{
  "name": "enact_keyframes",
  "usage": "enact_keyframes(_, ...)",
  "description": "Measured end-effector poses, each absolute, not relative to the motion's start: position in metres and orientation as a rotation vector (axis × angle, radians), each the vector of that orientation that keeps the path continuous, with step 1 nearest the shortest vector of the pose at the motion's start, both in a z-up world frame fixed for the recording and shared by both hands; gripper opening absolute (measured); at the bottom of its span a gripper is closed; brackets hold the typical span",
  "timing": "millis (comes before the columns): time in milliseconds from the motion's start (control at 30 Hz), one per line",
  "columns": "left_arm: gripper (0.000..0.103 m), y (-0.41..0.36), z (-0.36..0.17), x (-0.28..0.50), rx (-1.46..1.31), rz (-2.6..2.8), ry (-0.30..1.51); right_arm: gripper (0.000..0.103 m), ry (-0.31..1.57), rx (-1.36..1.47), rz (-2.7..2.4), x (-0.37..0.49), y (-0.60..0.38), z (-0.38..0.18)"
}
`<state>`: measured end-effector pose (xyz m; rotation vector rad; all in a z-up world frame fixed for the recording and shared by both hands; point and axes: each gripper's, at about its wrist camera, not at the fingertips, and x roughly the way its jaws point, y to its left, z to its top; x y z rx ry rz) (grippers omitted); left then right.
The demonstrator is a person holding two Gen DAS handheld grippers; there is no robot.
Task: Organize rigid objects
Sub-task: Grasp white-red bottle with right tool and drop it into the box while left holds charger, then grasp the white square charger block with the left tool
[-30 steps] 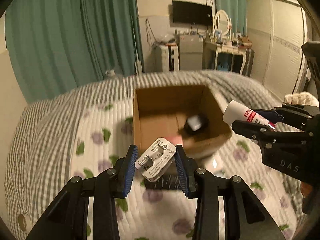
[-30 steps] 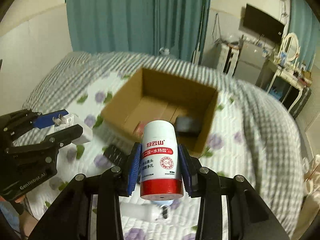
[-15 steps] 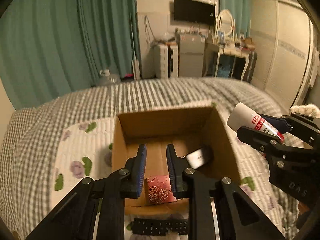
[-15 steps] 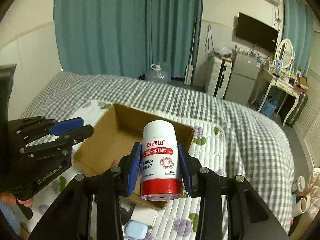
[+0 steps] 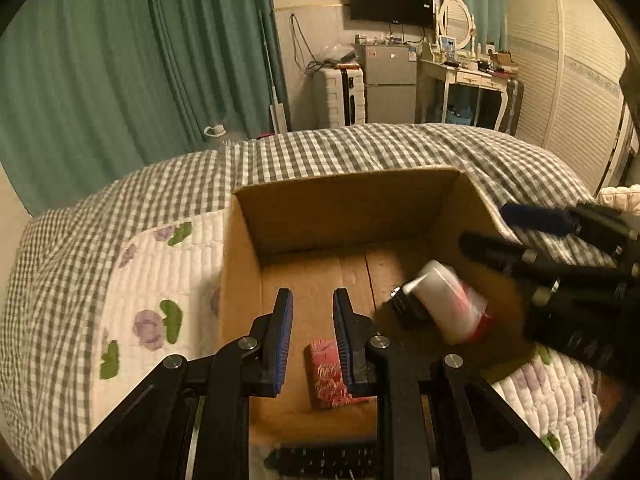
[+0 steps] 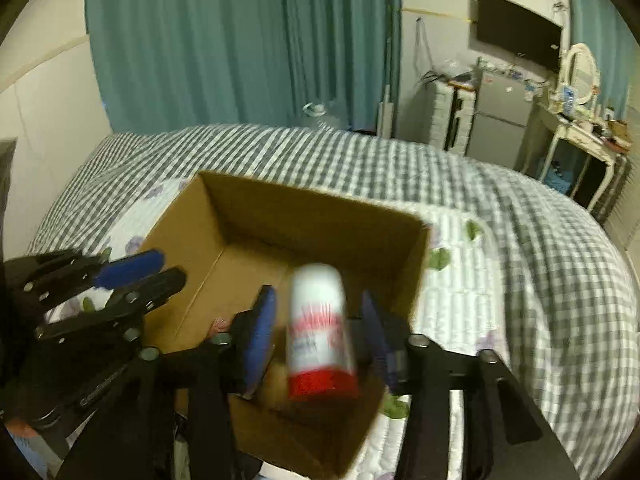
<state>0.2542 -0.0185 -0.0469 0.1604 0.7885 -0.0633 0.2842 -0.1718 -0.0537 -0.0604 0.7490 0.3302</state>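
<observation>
Two handheld grippers hang over one open cardboard box set on a bed with a grey-checked cover and a white quilt printed with purple flowers. The left gripper, at the near edge of the box, has its two blue-padded fingers parted with nothing between them. The right gripper stands at the box's right side with its jaws spread wide; one white bottle with a red band sits between the pads, clear of both, blurred, its red end nearest the camera. Whether it is in the air or already resting in the box is hard to tell from the blur. In the left wrist view the same bottle lies tilted inside the box at its right side, beside one dark object. One red patterned pouch lies on the box floor near the front wall. One black ridged item lies on the quilt just outside the near wall of the box.
</observation>
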Motion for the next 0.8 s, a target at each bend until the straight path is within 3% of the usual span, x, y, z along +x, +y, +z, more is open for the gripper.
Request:
enact_keyframes(67, 0.025, -0.018, -0.036, 0.242, 0.156, -0.067, 0.780, 0.055, 0.728, -0.064, 0.311, 0.275, -0.177, -0.039)
enact_keyframes(133, 0.042, -0.017, -0.024, 0.226, 0.152, -0.063, 0.766, 0.058, 0.709, -0.073, 0.285, 0.263, -0.183, -0.020)
enact_keyframes(167, 0.063, -0.016, -0.019, 0.220, 0.148, -0.061, 0.758, 0.061, 0.703, -0.076, 0.280, 0.257, -0.186, -0.012)
enact_keyframes(200, 0.071, -0.016, -0.013, 0.211, 0.144, -0.055, 0.742, 0.063, 0.697, -0.082, 0.272, 0.249, -0.188, -0.003)
enact_keyframes(267, 0.072, -0.014, 0.000, 0.192, 0.138, -0.045, 0.717, 0.074, 0.684, -0.105, 0.258, 0.235, -0.191, 0.012)
enact_keyframes(467, 0.081, -0.010, 0.008, 0.150, 0.100, -0.004, 0.717, 0.093, 0.669, -0.169, 0.243, 0.179, -0.197, 0.039)
enact_keyframes(800, 0.082, -0.009, -0.043, 0.117, 0.082, 0.050, 0.806, 0.093, 0.804, -0.159, 0.256, 0.146, -0.208, -0.016)
